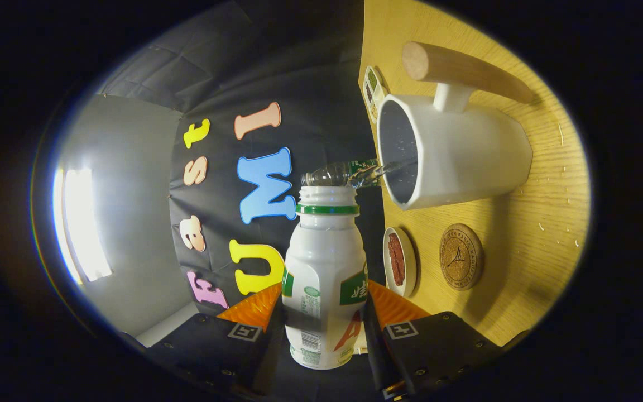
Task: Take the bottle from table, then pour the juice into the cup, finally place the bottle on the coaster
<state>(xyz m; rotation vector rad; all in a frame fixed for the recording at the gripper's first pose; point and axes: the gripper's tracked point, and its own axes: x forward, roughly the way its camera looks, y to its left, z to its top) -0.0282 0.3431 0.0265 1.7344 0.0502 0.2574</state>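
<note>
Gripper (324,312) rolled sideways, fingers clamped on white plastic bottle (324,279), mouth at white handled cup (455,156); round cork coaster (461,256) nearby on light wooden table (545,223).

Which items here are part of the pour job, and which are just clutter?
Job:
- bottle, clamped between the tongs, tipped and pouring
- cup, white with a wooden handle, stream entering its mouth
- coaster, round cork, bare, beside the cup

Lying about:
- small dish with something reddish in it, between bottle and coaster
- small tray beyond the cup
- second clear bottle past the cup's mouth
</note>
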